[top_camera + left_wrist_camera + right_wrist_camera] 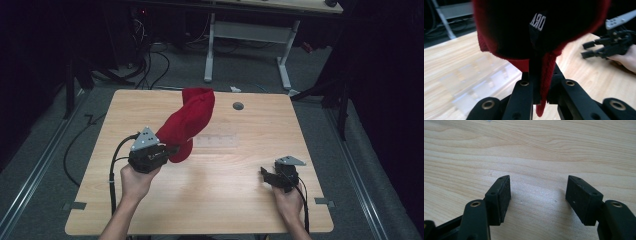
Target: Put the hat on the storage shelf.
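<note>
1. One red knit beanie (191,120) is held up off the wooden table (220,200), its brim pinched in the clamped left gripper (172,149).
2. Right gripper (263,174) is parked near the table's right edge, jaws apart, nothing between them.
3. Lifting looks done; placing or handover remains.

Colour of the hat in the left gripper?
Red hat, with a dark inside; clearest in the high view.

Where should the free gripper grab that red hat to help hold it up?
Probably the brim of the red hat, at its low end, coming in from the right side. The left gripper already pinches one spot of that edge, so the cloth hangs open beside it. The right gripper stands open over the table, free to take the opposite side of the brim.
</note>
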`<state>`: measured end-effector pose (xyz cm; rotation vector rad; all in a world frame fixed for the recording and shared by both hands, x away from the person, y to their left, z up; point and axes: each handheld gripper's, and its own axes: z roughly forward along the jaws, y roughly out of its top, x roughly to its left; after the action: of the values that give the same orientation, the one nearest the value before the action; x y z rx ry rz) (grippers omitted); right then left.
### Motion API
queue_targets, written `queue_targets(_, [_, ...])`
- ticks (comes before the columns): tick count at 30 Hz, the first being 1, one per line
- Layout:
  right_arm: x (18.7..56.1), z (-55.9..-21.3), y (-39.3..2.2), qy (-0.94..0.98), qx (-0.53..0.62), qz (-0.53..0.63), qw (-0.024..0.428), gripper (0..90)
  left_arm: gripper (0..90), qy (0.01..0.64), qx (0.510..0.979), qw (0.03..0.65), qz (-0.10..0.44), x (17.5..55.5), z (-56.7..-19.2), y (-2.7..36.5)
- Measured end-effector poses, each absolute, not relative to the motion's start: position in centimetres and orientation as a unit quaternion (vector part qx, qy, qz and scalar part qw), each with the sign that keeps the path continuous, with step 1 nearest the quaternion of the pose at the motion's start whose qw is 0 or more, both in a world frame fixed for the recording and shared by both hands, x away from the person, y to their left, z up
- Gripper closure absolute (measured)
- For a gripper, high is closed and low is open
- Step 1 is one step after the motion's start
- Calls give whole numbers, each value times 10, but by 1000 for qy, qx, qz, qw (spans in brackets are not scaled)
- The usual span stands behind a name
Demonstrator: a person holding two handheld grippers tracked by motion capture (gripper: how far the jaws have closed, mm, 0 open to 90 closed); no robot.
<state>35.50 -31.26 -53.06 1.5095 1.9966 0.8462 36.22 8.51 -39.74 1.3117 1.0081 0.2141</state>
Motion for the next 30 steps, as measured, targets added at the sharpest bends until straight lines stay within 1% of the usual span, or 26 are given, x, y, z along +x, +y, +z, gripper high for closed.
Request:
queue_targets(9, [355,-531,-312,732,554,310,248,370,851,469,558,672,126,385,-397,98])
queue_targets(17, [355,-531,-312,732,553,310,248,369,851,480,547,669,152,405,-393,106])
queue_targets(26, [354,-531,-312,734,552,310,247,358,851,504,519,668,175,423,-397,117])
queue_targets(30, [354,-531,-312,734,553,310,246,357,850,508,517,664,183,428,-400,118])
